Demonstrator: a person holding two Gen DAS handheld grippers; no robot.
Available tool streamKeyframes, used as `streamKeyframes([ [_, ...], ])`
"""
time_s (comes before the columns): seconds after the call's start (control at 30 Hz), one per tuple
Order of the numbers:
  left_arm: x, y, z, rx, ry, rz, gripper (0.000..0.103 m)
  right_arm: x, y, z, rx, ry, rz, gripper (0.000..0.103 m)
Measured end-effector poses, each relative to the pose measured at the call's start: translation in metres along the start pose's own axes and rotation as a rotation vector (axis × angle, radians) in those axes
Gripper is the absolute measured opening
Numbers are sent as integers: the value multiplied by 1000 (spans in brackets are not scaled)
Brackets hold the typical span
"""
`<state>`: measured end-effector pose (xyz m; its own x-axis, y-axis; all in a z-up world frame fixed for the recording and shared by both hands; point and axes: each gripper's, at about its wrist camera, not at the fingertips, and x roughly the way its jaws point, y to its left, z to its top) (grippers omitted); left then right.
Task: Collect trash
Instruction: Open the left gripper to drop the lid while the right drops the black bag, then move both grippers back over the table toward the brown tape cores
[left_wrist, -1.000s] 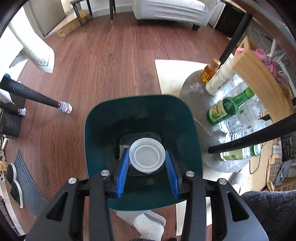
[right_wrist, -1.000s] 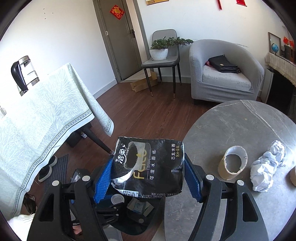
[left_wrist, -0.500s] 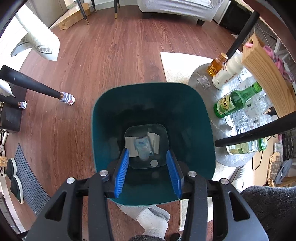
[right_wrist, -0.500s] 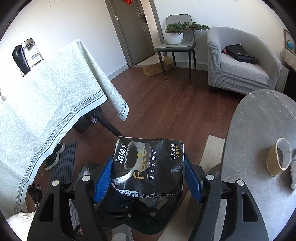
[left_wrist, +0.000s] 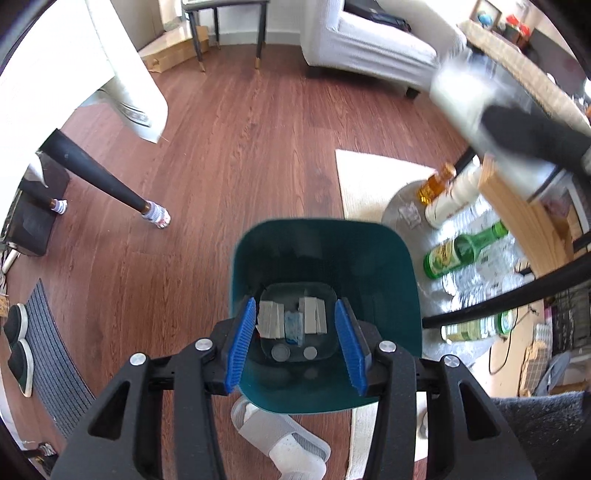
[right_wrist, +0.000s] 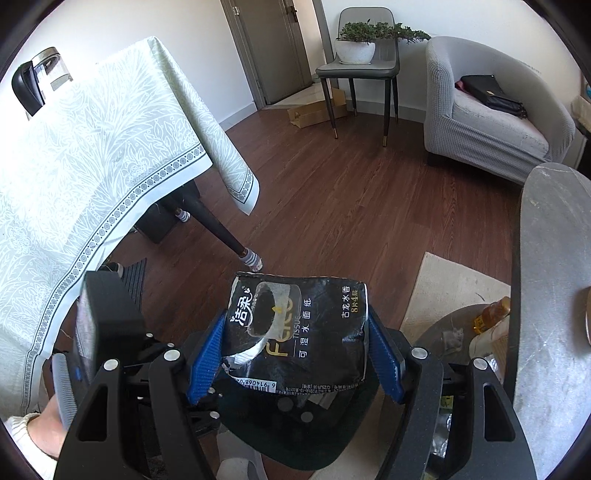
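The left gripper (left_wrist: 295, 345) hangs over the teal bin (left_wrist: 402, 295), pointing steeply down into it; its jaws are opening and nothing is between the blue pads. On the bin floor lie flat paper scraps (left_wrist: 291, 319) and two small round caps (left_wrist: 280, 352).

The right gripper (right_wrist: 295, 360) grasps a black tissue pack (right_wrist: 299, 332), with both blue pads pressed on its left and right ends. The pack's long axis runs from 9 to 3 o'clock across the jaws; its printed face is toward the camera, its top edge toward 12 o'clock and its barcode edge toward 6. A torn hole shows in the face at about 10 o'clock. In the right wrist view the pack sits above the bin (right_wrist: 295, 435), whose dark mouth shows just under it.

At 8 o'clock in that view the left gripper's body shows, with a hand (right_wrist: 48, 428) and a pale sleeve behind it. A grey table (right_wrist: 546, 295) fills the 3 o'clock edge. In the left wrist view, bottles (left_wrist: 461, 251) lie on a low round tray at 3 o'clock of the bin, and a foot in a white sock (left_wrist: 295, 450) is at 6 o'clock.
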<state>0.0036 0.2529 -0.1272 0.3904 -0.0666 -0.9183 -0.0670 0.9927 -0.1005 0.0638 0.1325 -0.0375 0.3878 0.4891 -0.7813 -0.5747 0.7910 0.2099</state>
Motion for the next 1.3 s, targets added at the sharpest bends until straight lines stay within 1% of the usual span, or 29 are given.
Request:
streamKeyframes([
  [0.07, -13, 6, 3, -16, -42, 9, 47, 8, 2, 0, -1, 13, -5, 72],
  [0.13, -28, 9, 5, -20, -94, 33, 44, 15, 3, -2, -4, 29, -12, 72],
  [0.23, -48, 18, 10, -65, -155, 23, 41, 26, 3, -6, -12, 52, -30, 72],
  [0.3, -61, 22, 13, -81, -191, 31, 35, 35, 3, -9, -15, 72, -37, 72],
  [0.37, -74, 22, 16, -86, -233, 40, 34, 42, 4, -13, -20, 95, -37, 72],
  [0.47, -92, 19, 20, -97, -286, 21, 32, 52, 6, -20, -24, 125, -31, 72],
  [0.77, -126, 2, 34, -95, -378, -57, 31, 80, 11, -34, -36, 205, -7, 72],
  [1.03, -151, -24, 40, -87, -452, -96, 30, 109, 23, -56, -115, 300, -12, 73],
  [1.13, -158, -28, 42, -99, -473, -121, 30, 118, 28, -64, -146, 328, -21, 75],
  [1.2, -163, -31, 43, -106, -487, -134, 30, 123, 30, -71, -180, 353, -28, 82],
  [1.3, -169, -33, 44, -115, -504, -150, 30, 129, 35, -82, -245, 384, -72, 84],
])
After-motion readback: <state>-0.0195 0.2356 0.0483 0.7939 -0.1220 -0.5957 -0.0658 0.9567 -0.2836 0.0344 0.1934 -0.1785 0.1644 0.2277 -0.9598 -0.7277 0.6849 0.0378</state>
